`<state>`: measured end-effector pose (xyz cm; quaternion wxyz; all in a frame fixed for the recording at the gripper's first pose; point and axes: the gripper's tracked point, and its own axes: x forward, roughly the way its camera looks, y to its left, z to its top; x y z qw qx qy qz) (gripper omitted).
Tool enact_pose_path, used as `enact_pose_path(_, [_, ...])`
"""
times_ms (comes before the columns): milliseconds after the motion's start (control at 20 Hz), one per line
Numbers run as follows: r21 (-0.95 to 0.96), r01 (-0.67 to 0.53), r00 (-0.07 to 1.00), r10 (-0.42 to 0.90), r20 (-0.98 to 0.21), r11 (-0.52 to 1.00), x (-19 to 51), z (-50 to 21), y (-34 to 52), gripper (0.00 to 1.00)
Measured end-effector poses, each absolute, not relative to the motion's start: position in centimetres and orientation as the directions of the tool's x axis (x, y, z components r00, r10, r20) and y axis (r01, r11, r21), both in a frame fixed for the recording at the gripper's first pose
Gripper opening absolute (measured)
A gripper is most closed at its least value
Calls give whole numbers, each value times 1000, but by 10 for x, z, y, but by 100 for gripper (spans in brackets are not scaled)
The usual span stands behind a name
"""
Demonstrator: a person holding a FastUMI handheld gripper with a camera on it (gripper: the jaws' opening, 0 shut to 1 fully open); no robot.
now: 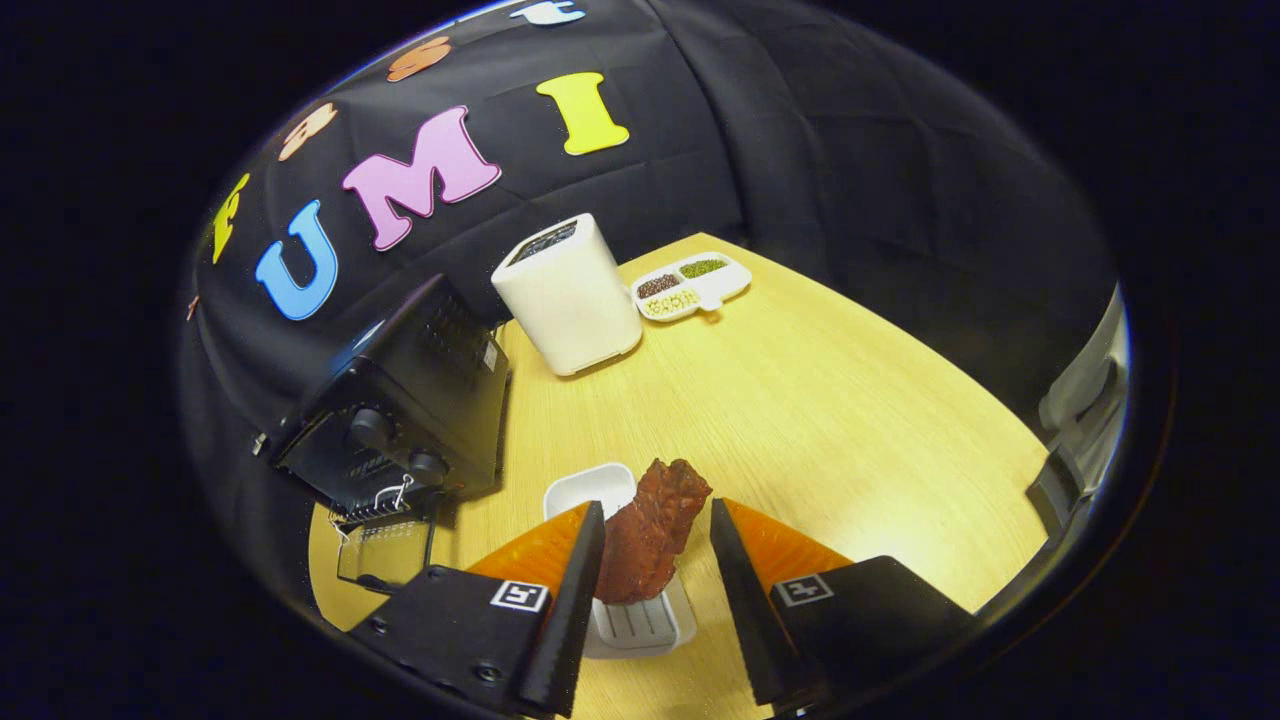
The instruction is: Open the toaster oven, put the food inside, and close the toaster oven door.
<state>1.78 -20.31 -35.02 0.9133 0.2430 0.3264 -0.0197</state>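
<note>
Counts: 1 black toaster oven (400, 400) (2 knobs, door down), 1 reddish-brown meat piece (650, 540), 1 white ribbed rectangular tray (640, 620), 1 tall white box-shaped appliance (570, 295), 1 white three-compartment dish (692, 285), 1 light wooden surface (830, 420), 1 tool (655, 560), 2 fingers, apart.

Light falls from above onto my desk (800, 400), bright with soft glare near the right; the fisheye bends the edges, and the far wall stays dim.

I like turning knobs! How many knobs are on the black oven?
2 show: one knob higher on the oven, another just below it, above the open door. More may be hidden. The gripper is open around the meat.
</note>
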Motion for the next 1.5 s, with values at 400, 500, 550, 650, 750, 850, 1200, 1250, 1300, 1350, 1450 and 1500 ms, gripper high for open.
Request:
enact_pose_path(400, [567, 263, 799, 153, -581, 780, 30, -343, -215, 13])
enact_pose_path(500, [556, 250, 809, 144, -570, 793, 26, -329, -215, 12])
enact_pose_path(550, [556, 247, 816, 139, -561, 794, 25, -321, -214, 12])
enact_pose_path(650, [572, 238, 833, 137, -535, 785, 24, -302, -207, 13])
enact_pose_path(750, [586, 221, 850, 140, -507, 780, 21, -284, -196, 12])
enact_pose_path(850, [602, 197, 860, 158, -485, 774, 16, -268, -177, 12])
enact_pose_path(1200, [697, 77, 865, 301, -403, 713, 11, -227, -56, 12])
enact_pose_path(1250, [708, 58, 859, 325, -395, 704, 11, -224, -36, 13])
enact_pose_path(1300, [715, 45, 852, 347, -392, 698, 13, -224, -16, 12])
enact_pose_path(1350, [720, 30, 845, 367, -389, 693, 15, -223, 5, 12])
enact_pose_path(1450, [732, 8, 829, 406, -386, 681, 20, -225, 43, 12])
enact_pose_path(1500, [744, 1, 821, 424, -382, 668, 23, -227, 60, 12])
